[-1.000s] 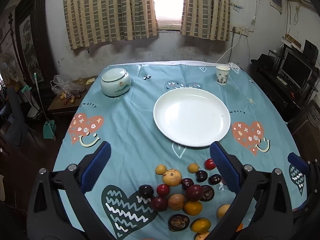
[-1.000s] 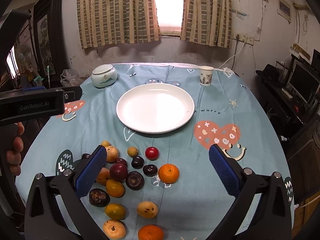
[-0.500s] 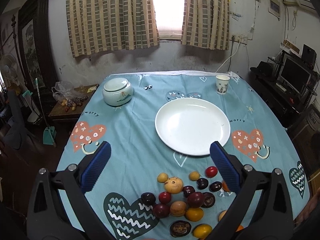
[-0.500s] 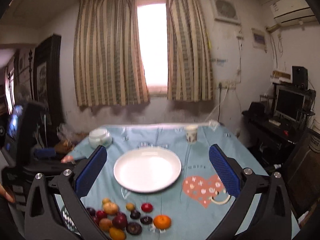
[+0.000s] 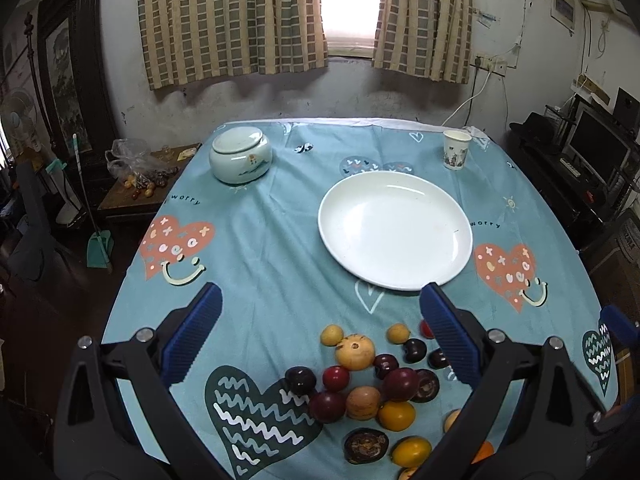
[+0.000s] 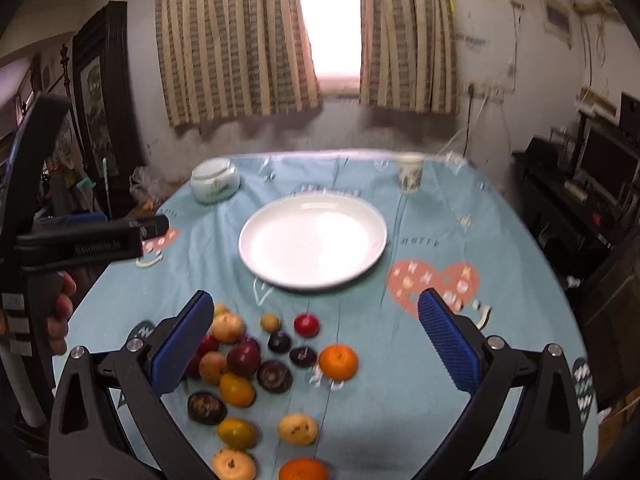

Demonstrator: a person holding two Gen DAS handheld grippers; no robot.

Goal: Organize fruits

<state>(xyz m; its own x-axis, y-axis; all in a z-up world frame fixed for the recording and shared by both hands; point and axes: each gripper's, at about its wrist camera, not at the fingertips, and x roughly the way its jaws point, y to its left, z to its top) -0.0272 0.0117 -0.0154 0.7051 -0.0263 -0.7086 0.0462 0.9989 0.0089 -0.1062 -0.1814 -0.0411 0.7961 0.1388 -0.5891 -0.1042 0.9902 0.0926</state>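
- Left tool (image 5: 320, 320) gapes wide, empty, above the blue heart-print desk (image 5: 256, 248); cloth reads "worry".
- Fruits (image 5: 372, 388) cluster near the front edge, before the white plate (image 5: 396, 228).
- Right tool (image 6: 312, 320) equally spread, empty.

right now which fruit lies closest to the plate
The small red fruit, at the pile's far edge; every other fruit lies farther from the plate.

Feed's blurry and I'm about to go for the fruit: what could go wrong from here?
The fruits lie packed and touching, so open right tongs closing on one may nudge neighbours rolling. The orange sits apart, an easier first pick. The left tongs hover over the same pile, so the two could collide.
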